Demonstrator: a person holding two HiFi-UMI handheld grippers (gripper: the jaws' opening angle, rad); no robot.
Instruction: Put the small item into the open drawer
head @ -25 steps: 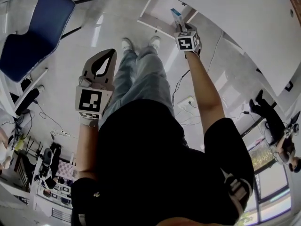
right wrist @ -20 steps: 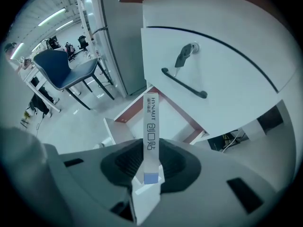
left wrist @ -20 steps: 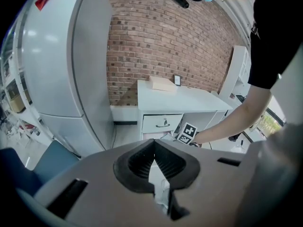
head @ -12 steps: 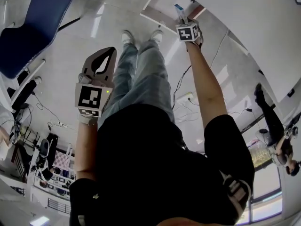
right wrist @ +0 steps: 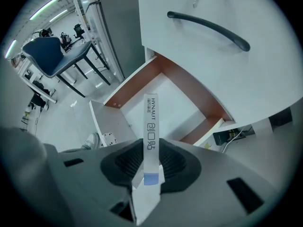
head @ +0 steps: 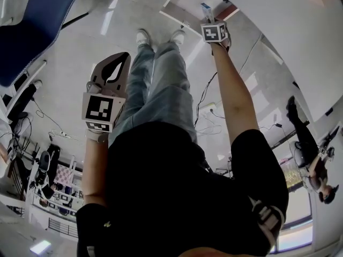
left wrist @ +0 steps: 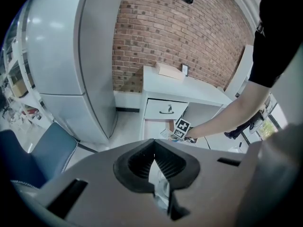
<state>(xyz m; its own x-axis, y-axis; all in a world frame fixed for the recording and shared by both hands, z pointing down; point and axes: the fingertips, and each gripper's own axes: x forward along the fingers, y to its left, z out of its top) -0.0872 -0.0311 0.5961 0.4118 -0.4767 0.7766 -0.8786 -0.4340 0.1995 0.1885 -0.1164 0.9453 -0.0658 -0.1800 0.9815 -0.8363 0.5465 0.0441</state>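
I had brought my right gripper (right wrist: 150,167) down, jaws clamped on the small box (right wrist: 151,122). The open drawer (right wrist: 182,100) lay just beyond my tips, so release looked close. My left gripper (left wrist: 154,161) hung closed and empty.

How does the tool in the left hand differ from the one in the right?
The right gripper grips a slim white box; the left gripper holds nothing, its fingers shut. The right gripper is over the open drawer; the left gripper is away from it. Both bear a marker cube.

The box (right wrist: 150,126) hangs above the open drawer (right wrist: 182,110) (chair (right wrist: 51,56) leftward).
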